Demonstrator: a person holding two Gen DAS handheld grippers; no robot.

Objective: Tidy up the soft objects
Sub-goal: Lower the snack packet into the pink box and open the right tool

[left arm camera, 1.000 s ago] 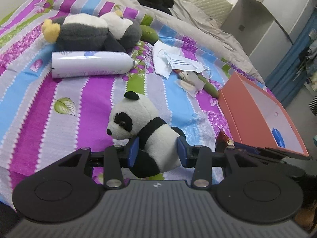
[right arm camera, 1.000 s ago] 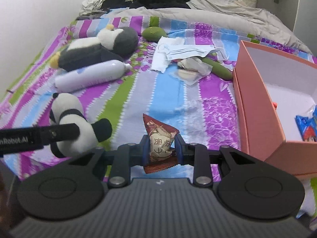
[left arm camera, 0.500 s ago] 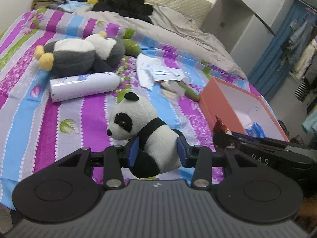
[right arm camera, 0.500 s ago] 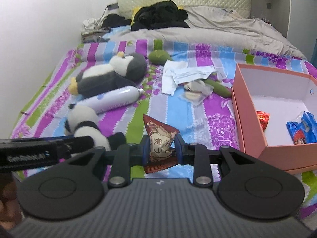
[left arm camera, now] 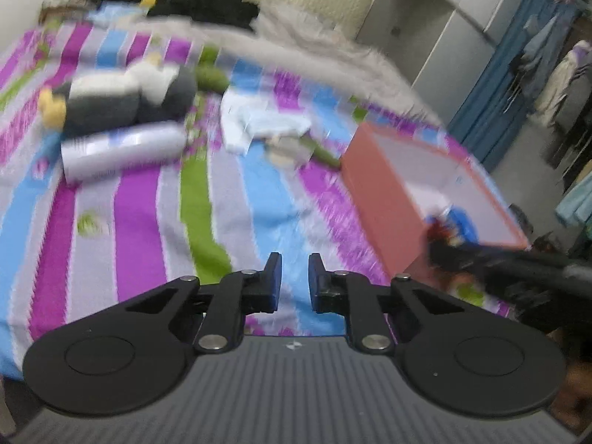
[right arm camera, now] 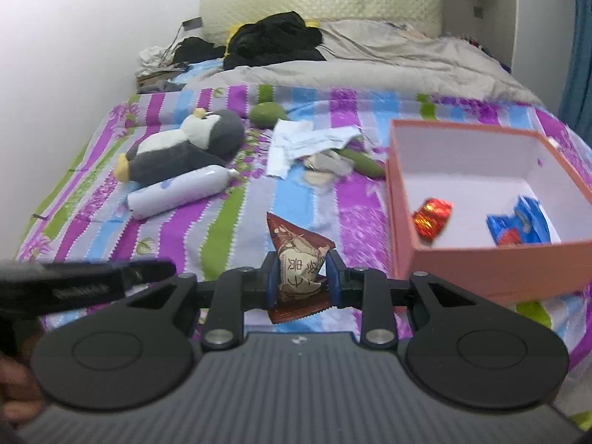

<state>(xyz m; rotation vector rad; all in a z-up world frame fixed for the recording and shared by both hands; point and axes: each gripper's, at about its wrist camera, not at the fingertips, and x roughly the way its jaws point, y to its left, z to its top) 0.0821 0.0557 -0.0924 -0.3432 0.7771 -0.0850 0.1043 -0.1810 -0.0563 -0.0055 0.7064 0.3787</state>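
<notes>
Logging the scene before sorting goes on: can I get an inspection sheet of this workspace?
Surface: striped bedsheet, grey blanket behind.
Job's things: penguin plush lying beside bottle; pink box holding red wrapper and blue packet.
Clutter: masks, black clothes.
Grippers: left gripper empty, jaws have just been closing, narrow gap; right gripper shut on snack packet.
Cables: thin cord near far clothes.
Surroundings: white wall, blue curtain.
</notes>
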